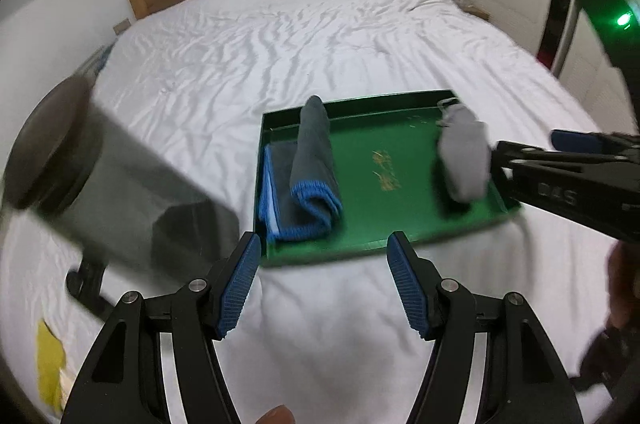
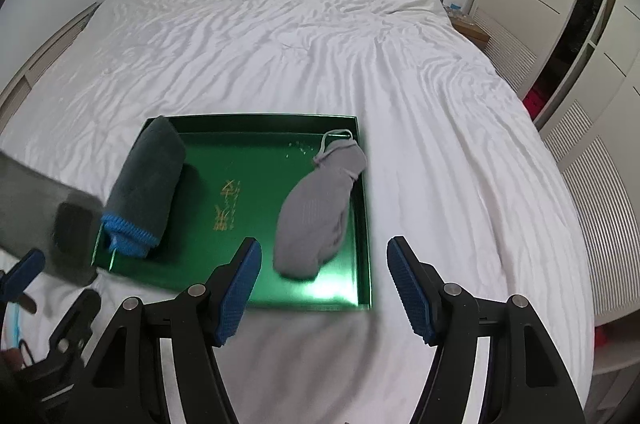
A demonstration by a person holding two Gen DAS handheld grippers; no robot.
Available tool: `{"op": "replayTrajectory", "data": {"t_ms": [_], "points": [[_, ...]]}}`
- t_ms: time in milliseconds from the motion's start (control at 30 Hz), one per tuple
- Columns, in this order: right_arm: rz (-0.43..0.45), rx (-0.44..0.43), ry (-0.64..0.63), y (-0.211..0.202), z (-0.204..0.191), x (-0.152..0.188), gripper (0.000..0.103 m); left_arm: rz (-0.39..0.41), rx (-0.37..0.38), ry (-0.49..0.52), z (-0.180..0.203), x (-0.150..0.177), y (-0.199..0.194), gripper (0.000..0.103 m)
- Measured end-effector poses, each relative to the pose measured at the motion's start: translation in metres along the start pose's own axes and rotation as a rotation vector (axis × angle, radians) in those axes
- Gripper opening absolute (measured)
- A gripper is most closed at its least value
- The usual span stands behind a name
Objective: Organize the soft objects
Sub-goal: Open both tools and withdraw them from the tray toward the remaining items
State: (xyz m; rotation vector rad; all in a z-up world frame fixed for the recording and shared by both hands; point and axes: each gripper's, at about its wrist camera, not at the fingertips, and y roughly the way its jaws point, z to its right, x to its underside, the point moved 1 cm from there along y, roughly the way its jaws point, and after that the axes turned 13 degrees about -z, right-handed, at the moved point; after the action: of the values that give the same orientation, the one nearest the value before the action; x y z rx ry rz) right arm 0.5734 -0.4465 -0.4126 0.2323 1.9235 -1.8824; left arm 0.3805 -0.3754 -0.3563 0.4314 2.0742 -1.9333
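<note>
Found left gripper (image 1: 324, 284) and right gripper (image 2: 324, 288) spread, empty. Noted rolled towel (image 2: 146, 184) at 9 o'clock, grey pouch (image 2: 316, 216) at 3 o'clock in green tray (image 2: 256, 192).

One green tray (image 2: 362, 208), one rolled dark towel (image 2: 146, 184), one grey pouch (image 2: 316, 212).

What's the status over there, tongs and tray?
Both tongs, left and right, open, empty. Rolled towel and grey pouch lie in green tray. Nothing blocking.

We've got the left gripper (image 1: 322, 286) and right gripper (image 2: 324, 288) both gaping, nothing between the pads, probably angled downward.
</note>
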Motion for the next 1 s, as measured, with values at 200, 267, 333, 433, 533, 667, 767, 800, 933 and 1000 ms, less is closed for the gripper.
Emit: {"op": "replayTrajectory", "data": {"t_ms": [200, 267, 333, 433, 533, 667, 767, 800, 933, 1000], "points": [[0.025, -0.016, -0.029, -0.046, -0.022, 0.044, 0.066, 0.007, 0.067, -0.002, -0.033, 0.042, -0.042, 0.060], [0.036, -0.024, -0.046, -0.065, -0.034, 0.062, 0.066, -0.007, 0.092, -0.015, -0.052, 0.056, -0.052, 0.060], [0.038, -0.043, -0.058, -0.080, -0.047, 0.078, 0.066, -0.012, 0.097, -0.023, -0.071, 0.071, -0.060, 0.060], [0.043, -0.053, -0.080, -0.102, -0.067, 0.100, 0.066, -0.024, 0.098, -0.029, -0.098, 0.091, -0.068, 0.060], [0.043, -0.073, -0.100, -0.122, -0.090, 0.121, 0.066, -0.024, 0.081, -0.032, -0.131, 0.113, -0.078, 0.060], [0.036, -0.109, -0.145, -0.148, -0.136, 0.150, 0.066, -0.020, 0.048, -0.039, -0.176, 0.135, -0.090, 0.060], [0.031, -0.135, -0.193, -0.167, -0.175, 0.169, 0.066, -0.034, 0.011, -0.046, -0.223, 0.156, -0.097, 0.060], [0.029, -0.140, -0.206, -0.171, -0.187, 0.174, 0.066, -0.040, -0.004, -0.051, -0.237, 0.161, -0.099, 0.060], [0.015, -0.181, -0.229, -0.186, -0.230, 0.192, 0.066, -0.076, -0.053, -0.079, -0.298, 0.185, -0.104, 0.060], [0.009, -0.185, -0.237, -0.190, -0.249, 0.199, 0.066, -0.092, -0.065, -0.087, -0.325, 0.196, -0.103, 0.060]]}}
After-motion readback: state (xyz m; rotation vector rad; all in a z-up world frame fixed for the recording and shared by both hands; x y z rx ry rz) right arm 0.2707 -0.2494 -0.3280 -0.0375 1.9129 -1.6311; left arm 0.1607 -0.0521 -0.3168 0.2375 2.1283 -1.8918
